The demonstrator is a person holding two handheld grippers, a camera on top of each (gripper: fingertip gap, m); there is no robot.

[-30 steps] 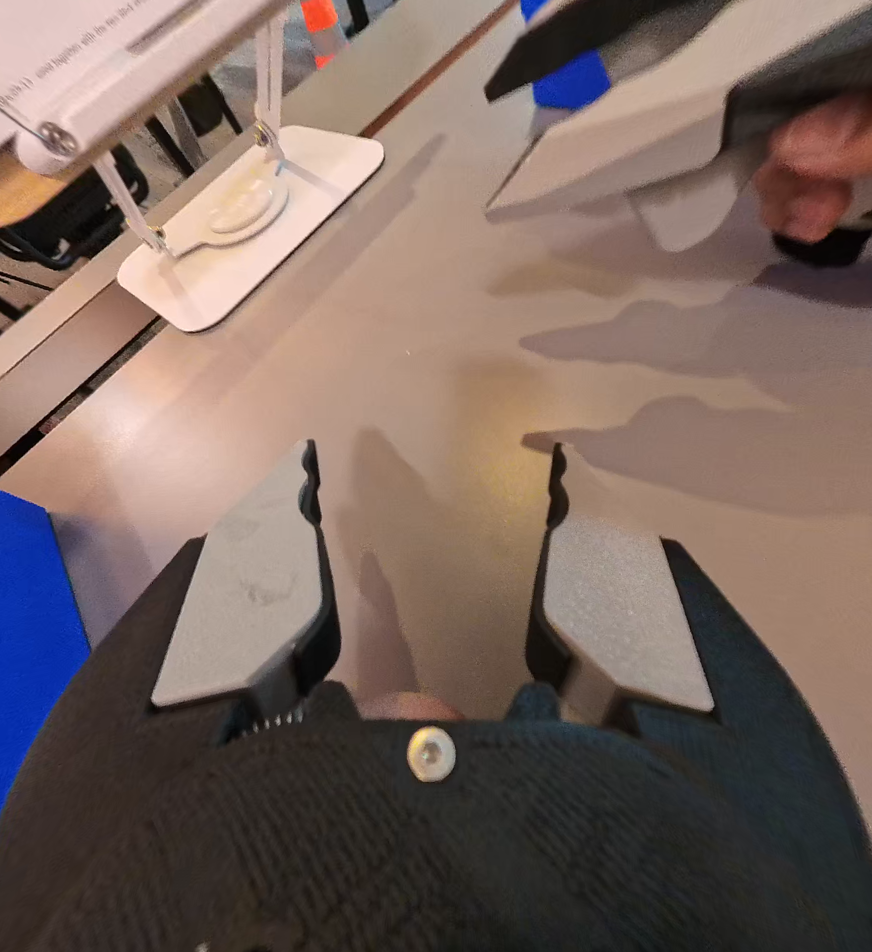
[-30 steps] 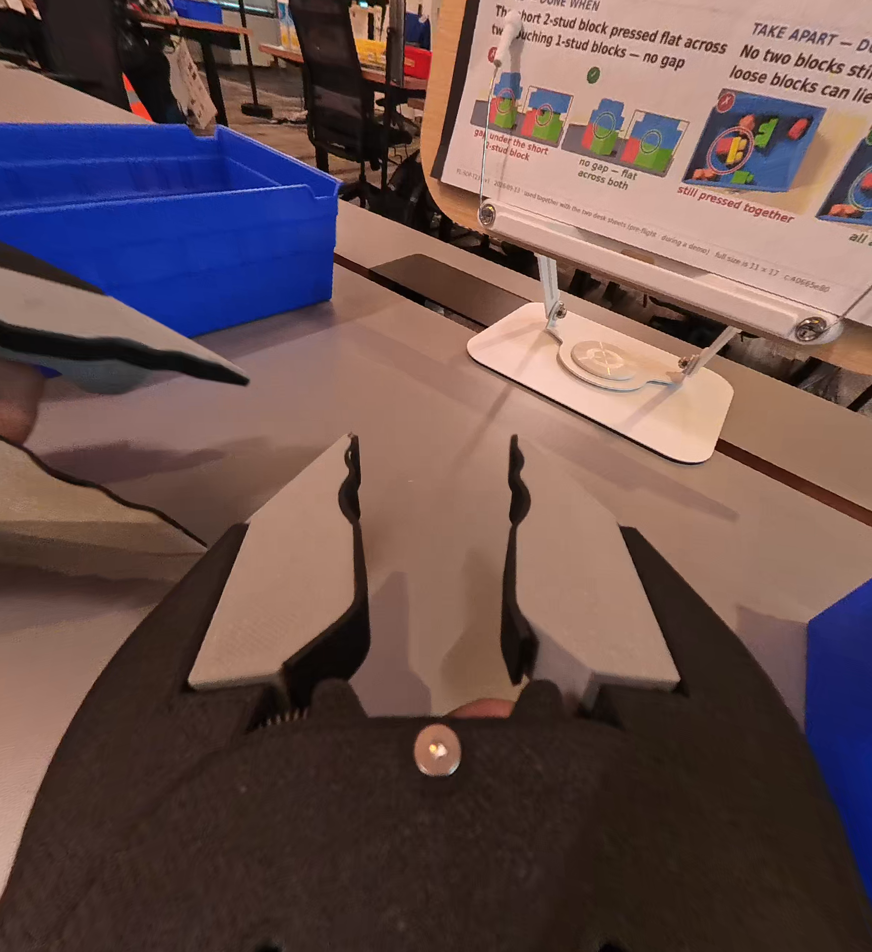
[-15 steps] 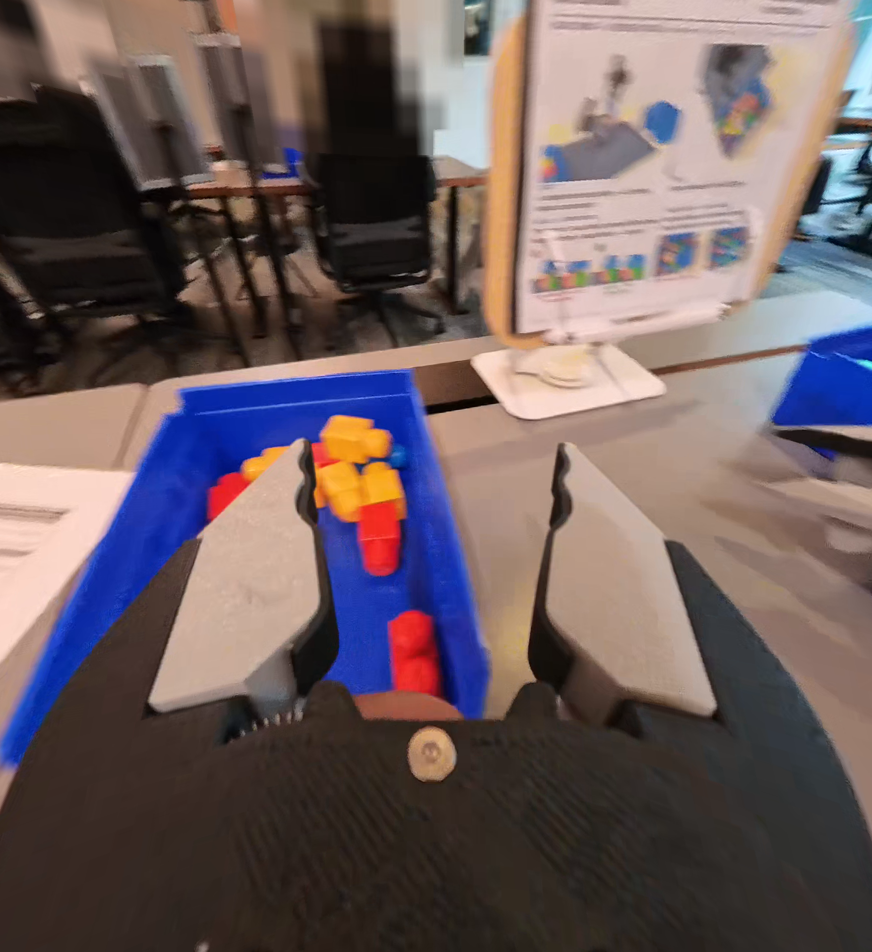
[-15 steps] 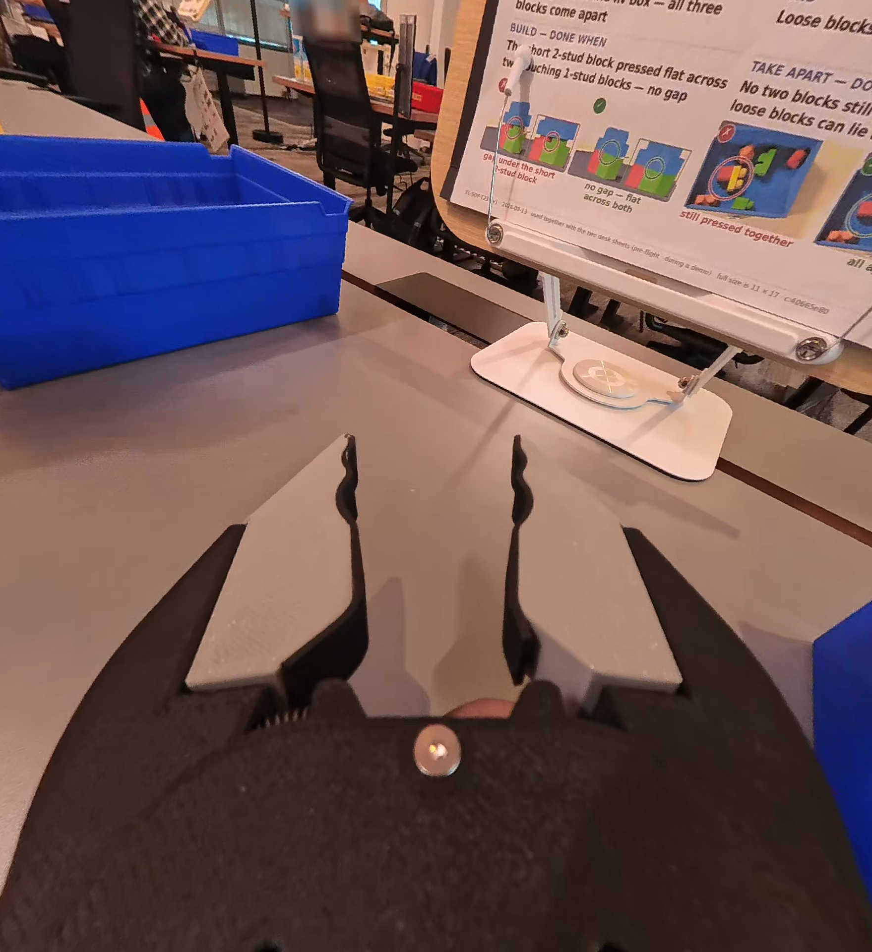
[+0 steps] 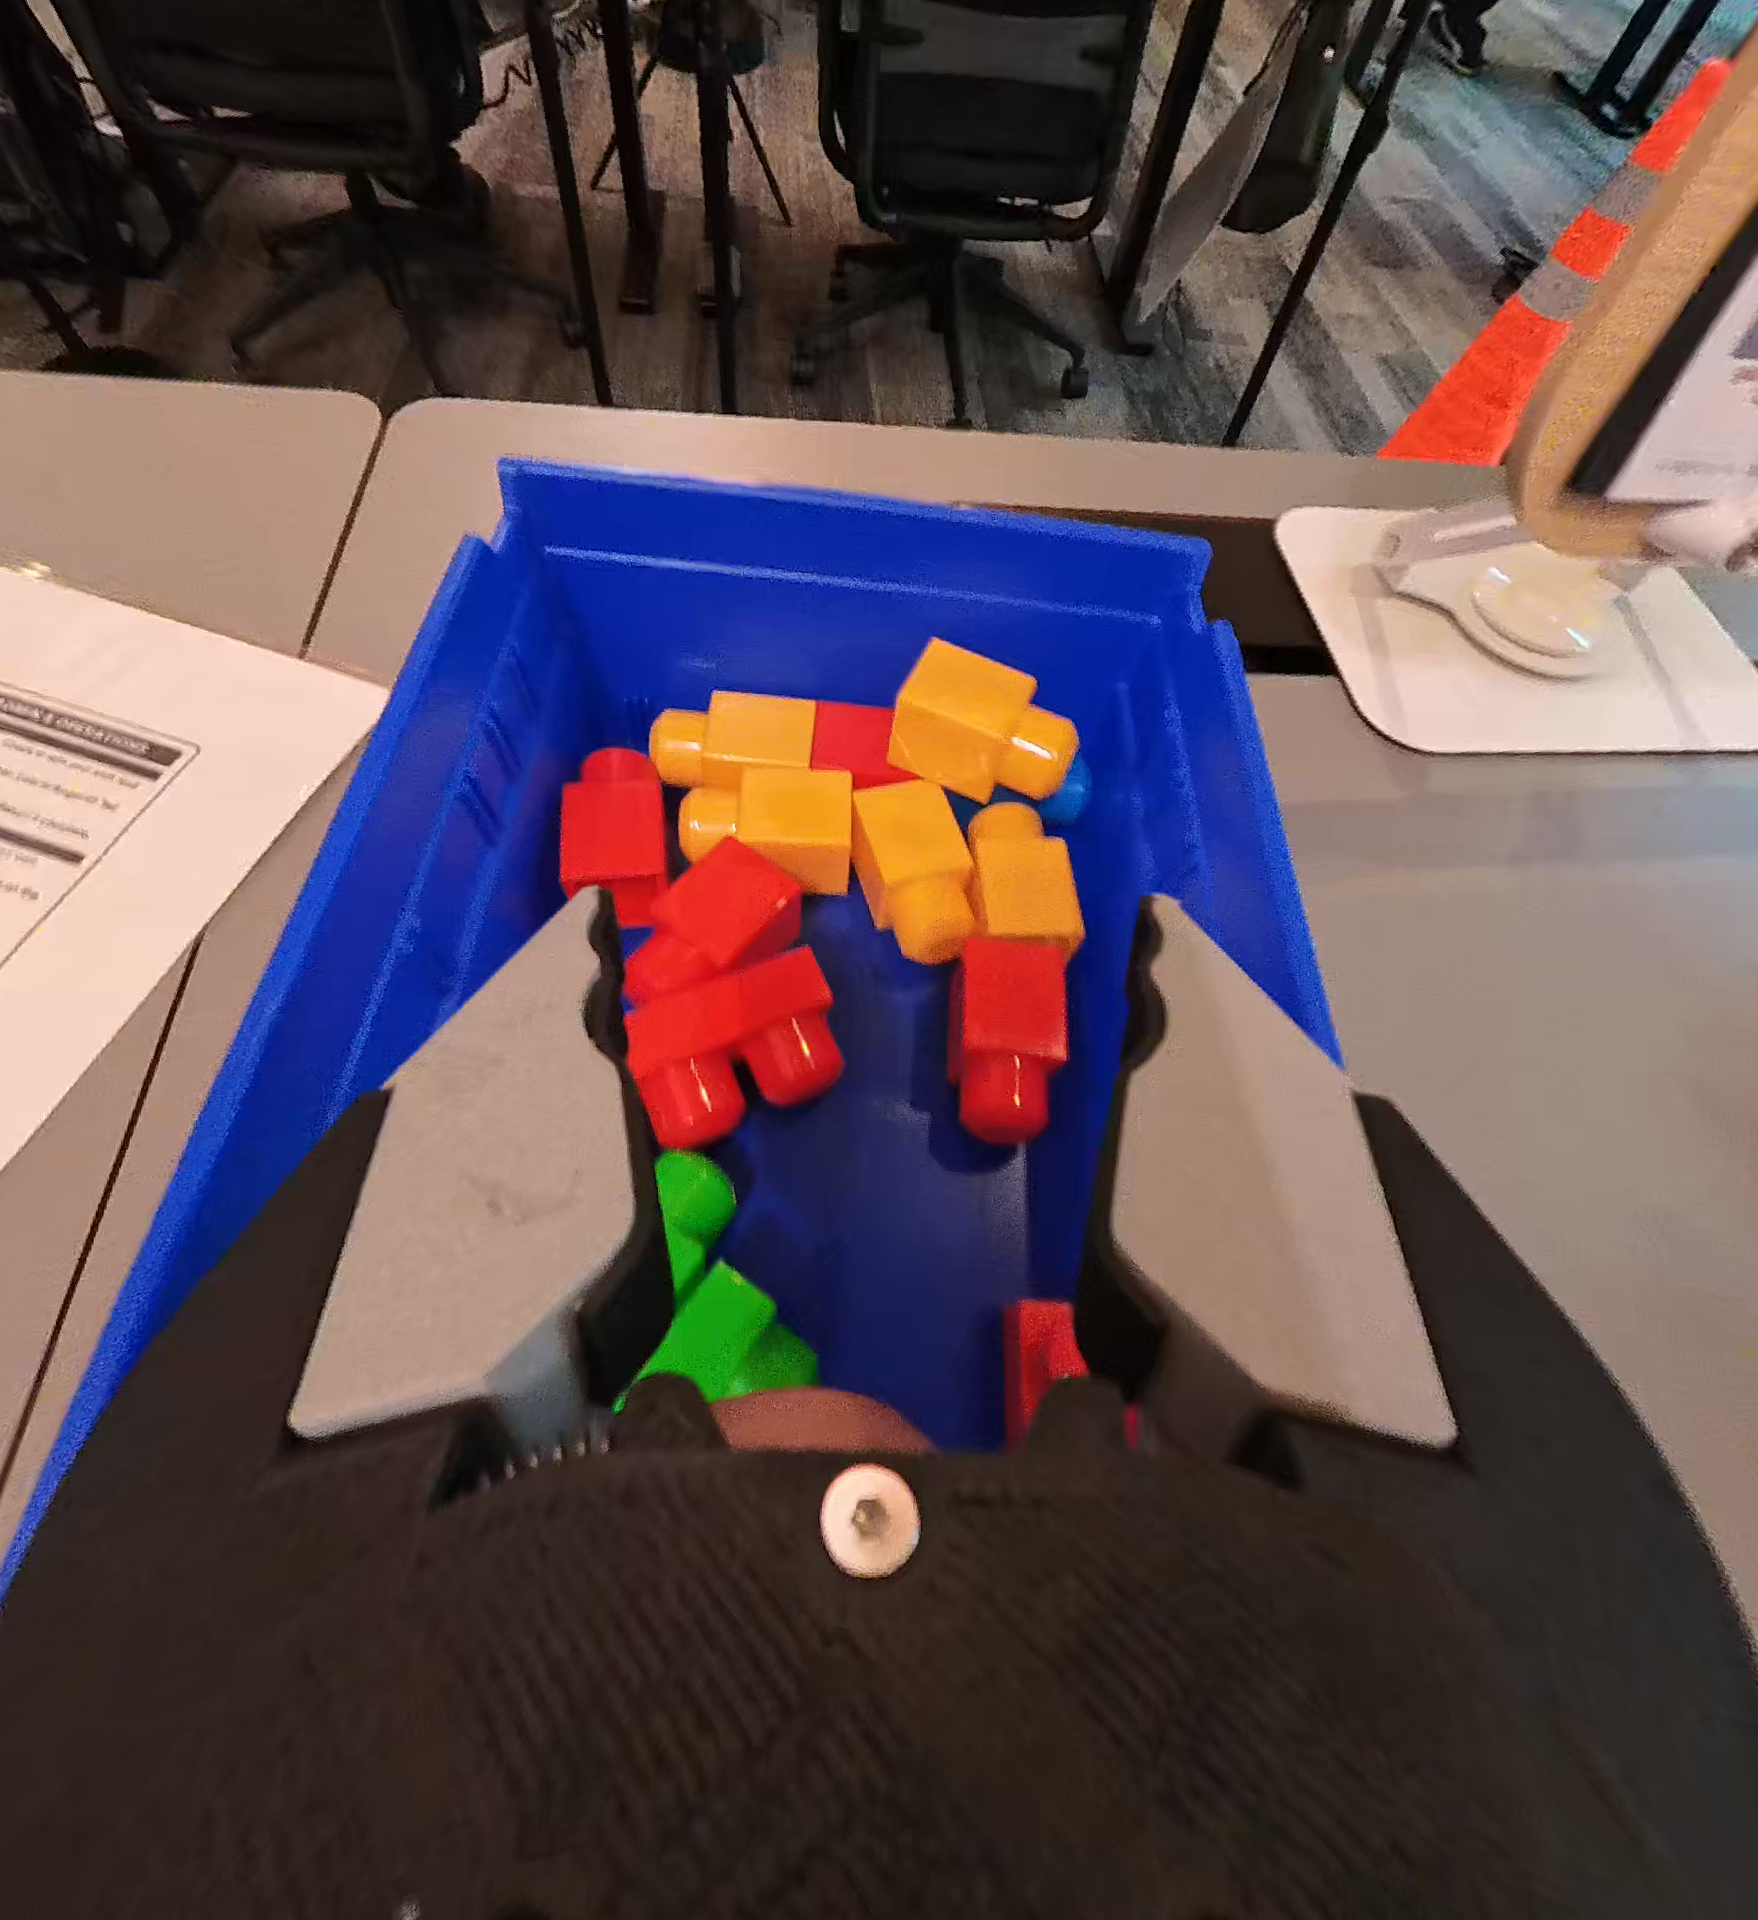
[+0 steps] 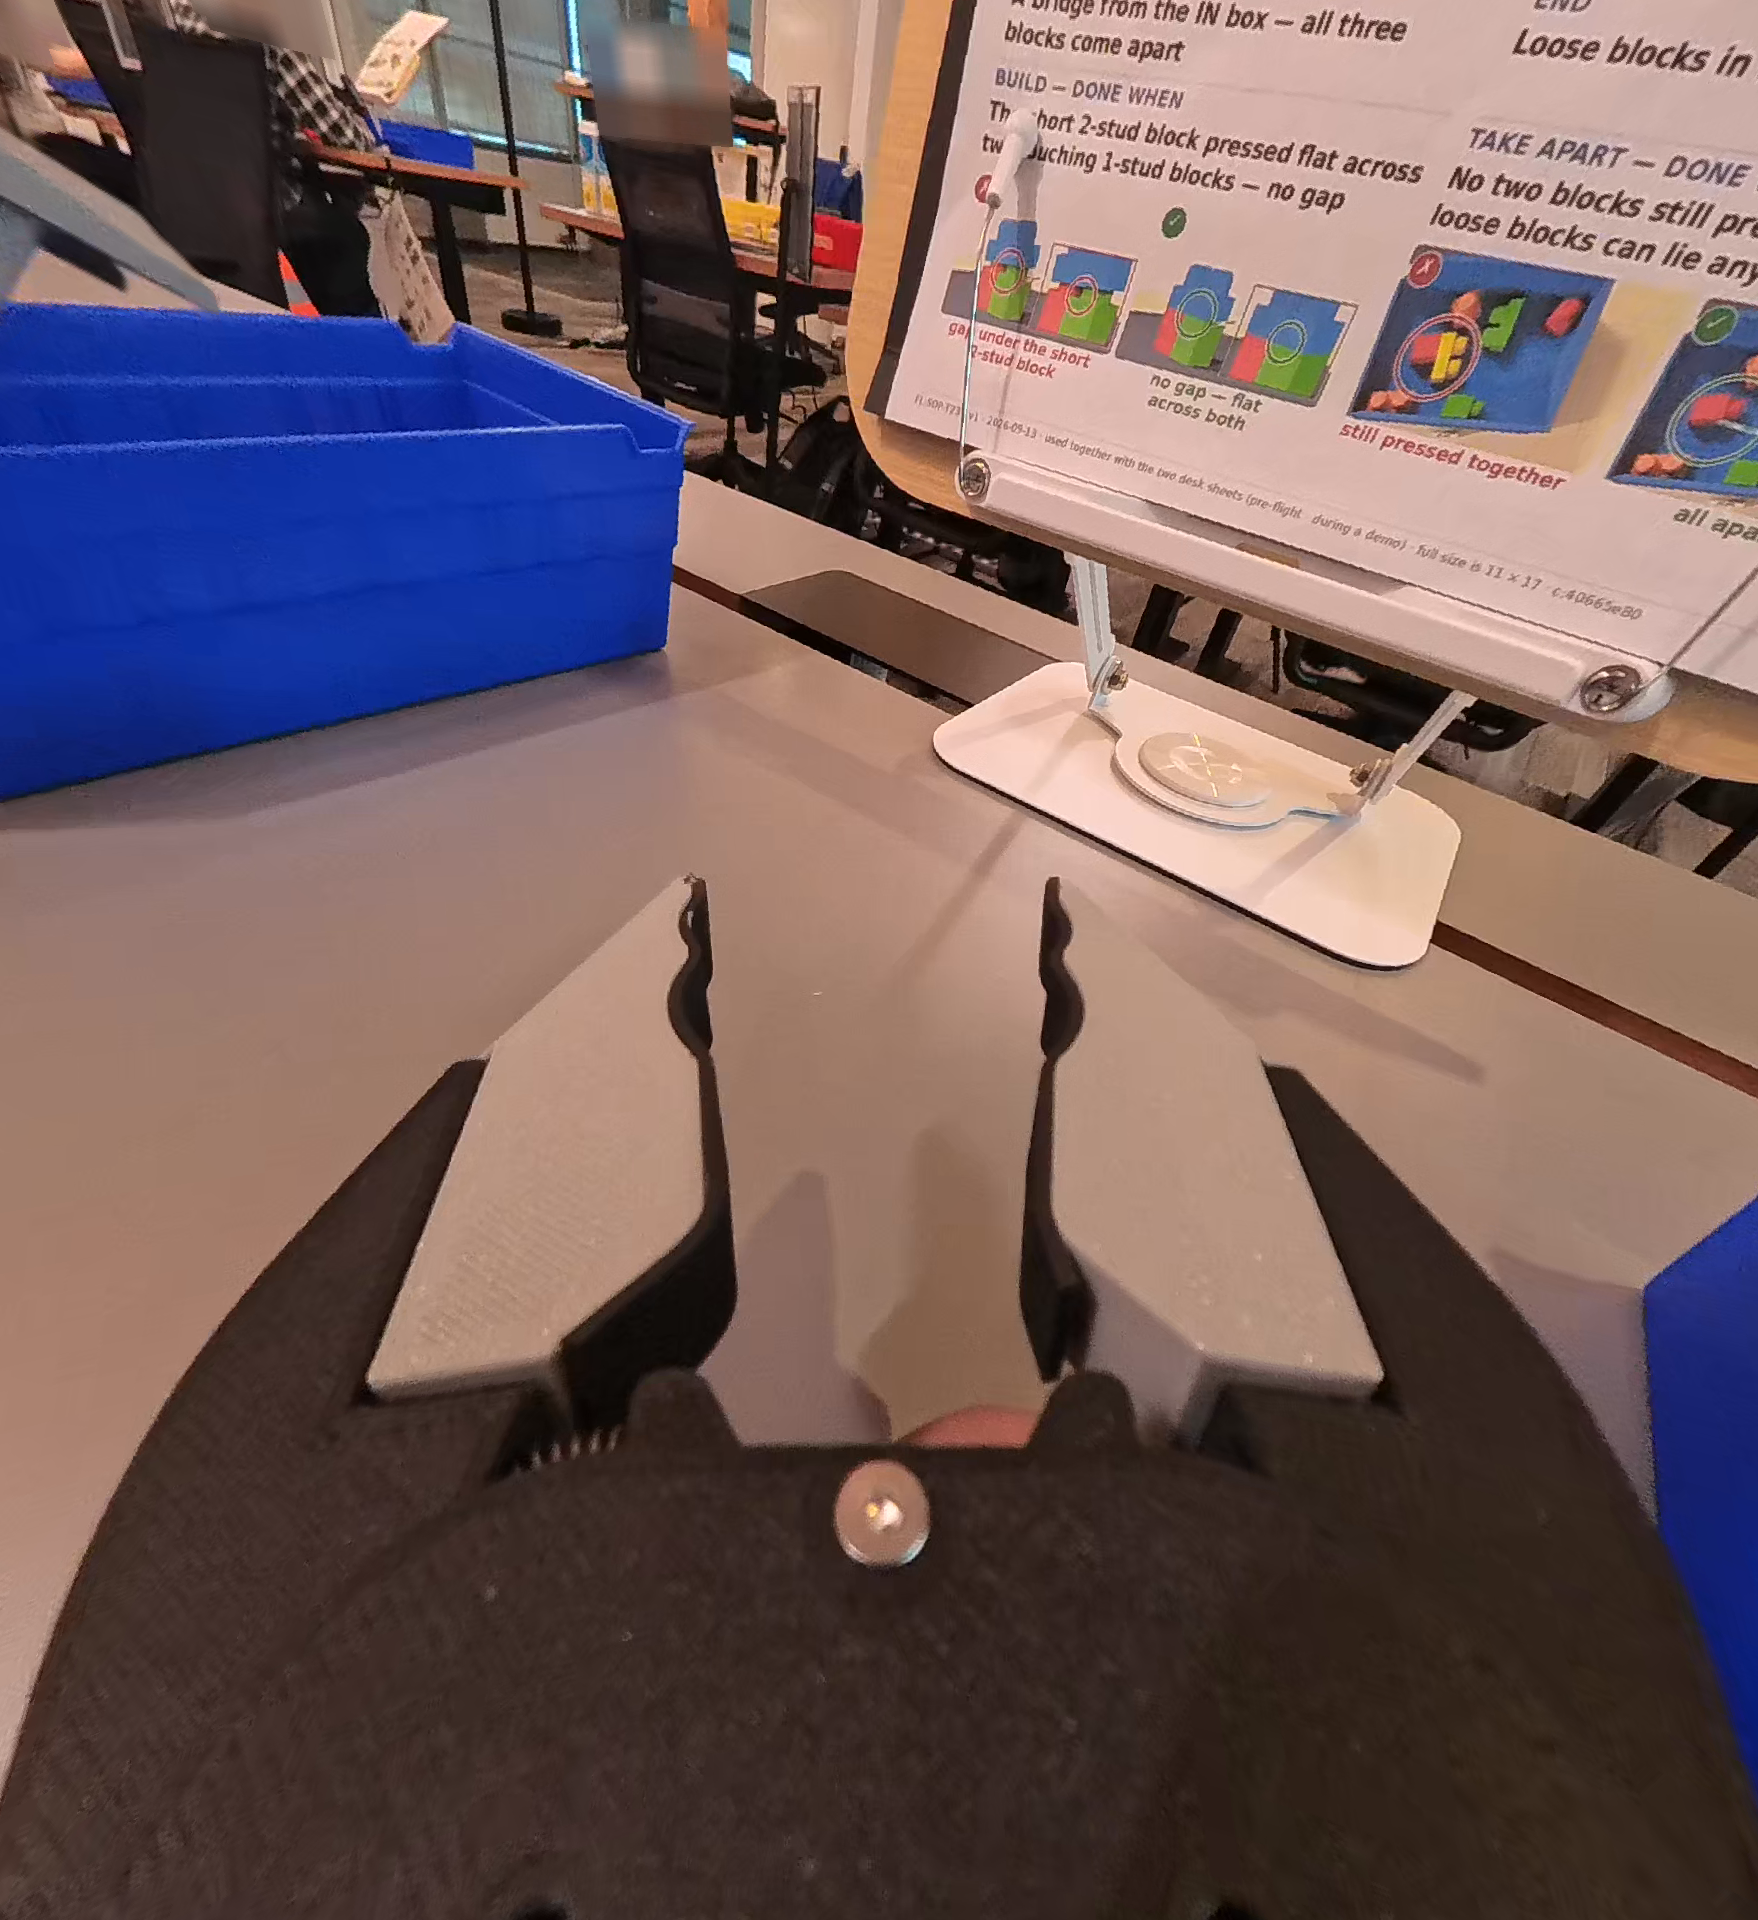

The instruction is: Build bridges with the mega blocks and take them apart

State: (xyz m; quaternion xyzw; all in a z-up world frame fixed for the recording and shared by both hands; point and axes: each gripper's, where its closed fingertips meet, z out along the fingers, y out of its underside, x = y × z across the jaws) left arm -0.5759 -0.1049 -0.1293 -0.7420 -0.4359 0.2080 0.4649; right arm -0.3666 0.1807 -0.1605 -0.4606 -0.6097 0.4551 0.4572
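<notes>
In the left wrist view a blue bin (image 5: 833, 561) on the grey table holds several loose blocks: yellow ones (image 5: 916, 852) at the far end, red ones (image 5: 729, 1008) in the middle, a single red block (image 5: 1010, 1018) to the right, green ones (image 5: 719, 1330) near my fingers. My left gripper (image 5: 875, 914) is open and empty, hovering above the bin. In the right wrist view my right gripper (image 6: 870, 894) is open and empty above the bare table (image 6: 335, 935). The same blue bin (image 6: 283, 540) stands at the left, and the left gripper's grey finger (image 6: 13, 239) shows above it.
A white stand (image 6: 1207, 810) with an instruction board (image 6: 1426, 260) is at the table's far edge; it also shows in the left wrist view (image 5: 1529, 634). A printed sheet (image 5: 44, 831) lies left of the bin. A second blue bin's corner (image 6: 1748, 1507) is at the right. Chairs stand beyond the table.
My left gripper has swung left from the bare table to above the block bin and tipped down over it. My right gripper has stayed almost still, open.
</notes>
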